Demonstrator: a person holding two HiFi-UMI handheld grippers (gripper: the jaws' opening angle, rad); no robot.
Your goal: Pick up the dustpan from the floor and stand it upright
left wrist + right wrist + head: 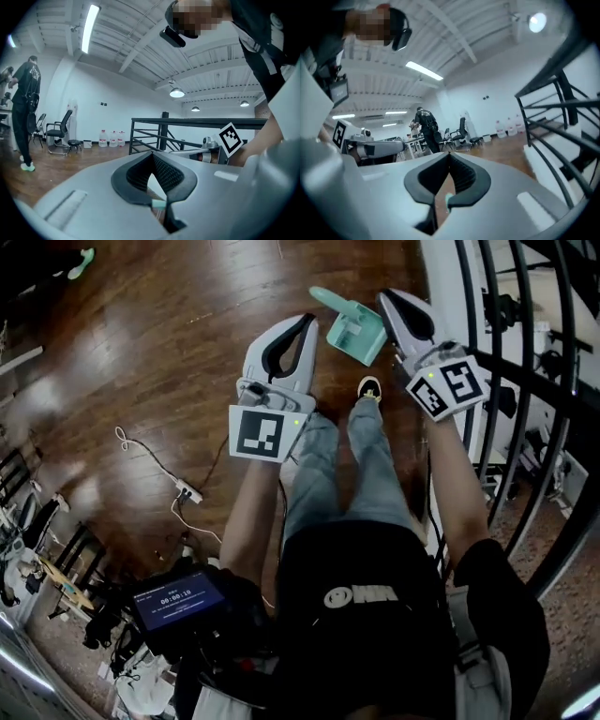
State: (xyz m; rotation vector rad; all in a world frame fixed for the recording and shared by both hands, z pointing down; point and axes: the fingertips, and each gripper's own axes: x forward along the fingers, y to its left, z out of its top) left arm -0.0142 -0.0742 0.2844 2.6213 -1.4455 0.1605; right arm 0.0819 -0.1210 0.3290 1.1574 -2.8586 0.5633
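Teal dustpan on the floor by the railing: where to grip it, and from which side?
I'd grip the dustpan by its handle: a narrow bar jutting up-left in the head view, clear of the wide scoop. Come from the open floor on its left; the railing crowds the right.

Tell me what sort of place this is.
Probably a large open workshop or lab-style office: wood floor, black metal railing, an office chair and water jugs by a white wall, and a strip light on a high ceiling.
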